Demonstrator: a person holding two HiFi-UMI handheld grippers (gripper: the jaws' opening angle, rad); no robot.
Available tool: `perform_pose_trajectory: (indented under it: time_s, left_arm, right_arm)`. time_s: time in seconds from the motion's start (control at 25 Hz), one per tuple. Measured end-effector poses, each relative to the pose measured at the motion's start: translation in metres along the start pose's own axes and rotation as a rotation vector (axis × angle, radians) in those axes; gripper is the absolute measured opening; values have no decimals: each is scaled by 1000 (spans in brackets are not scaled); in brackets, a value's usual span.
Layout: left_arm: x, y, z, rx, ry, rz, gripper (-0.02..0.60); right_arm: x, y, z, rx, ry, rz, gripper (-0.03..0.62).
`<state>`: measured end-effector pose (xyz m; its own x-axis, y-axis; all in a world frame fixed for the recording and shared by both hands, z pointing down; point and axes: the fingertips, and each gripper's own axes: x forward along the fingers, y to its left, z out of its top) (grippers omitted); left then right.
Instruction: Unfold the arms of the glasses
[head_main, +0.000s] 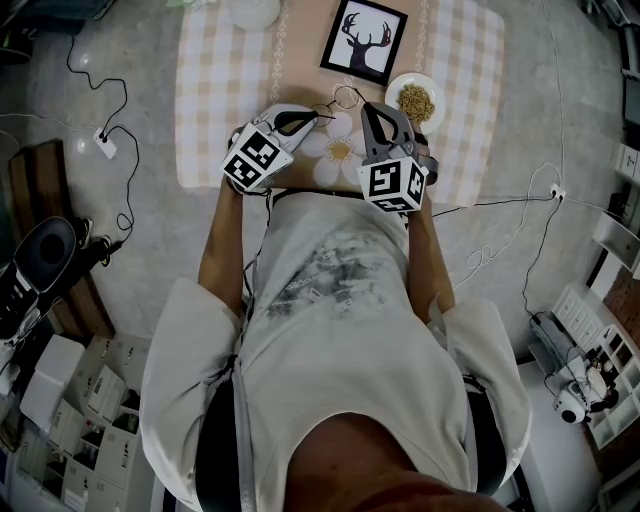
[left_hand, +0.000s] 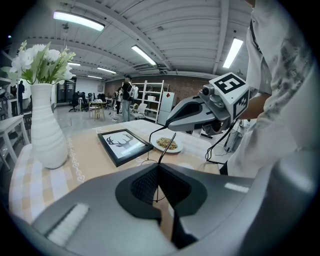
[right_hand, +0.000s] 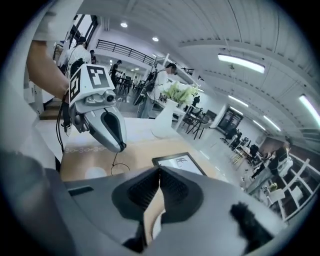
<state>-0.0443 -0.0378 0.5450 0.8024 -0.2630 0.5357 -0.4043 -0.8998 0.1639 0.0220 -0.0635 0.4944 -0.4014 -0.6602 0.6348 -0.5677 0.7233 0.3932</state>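
The thin black wire glasses are at the middle of the checked tablecloth. My left gripper is shut on them. In the left gripper view one dark arm rises slanting out of the shut left gripper, and a lens rim shows just below. In the right gripper view the left gripper holds a wire from which a lens loop hangs to the cloth. My right gripper hovers close beside the glasses, its tip just above the raised arm's end. Its jaws are shut with nothing seen between them.
A black-framed deer picture lies just behind the glasses. A white plate of grains sits to its right. A white vase with flowers stands at the far left of the table. Cables trail on the floor on both sides.
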Motion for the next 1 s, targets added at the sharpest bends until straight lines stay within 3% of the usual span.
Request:
perform_pose_trajectory:
  time_s: [1.0]
  left_arm:
    - [-6, -1, 0, -24, -19, 12, 8]
  right_arm:
    - [-3, -24, -18, 55, 38, -59, 19]
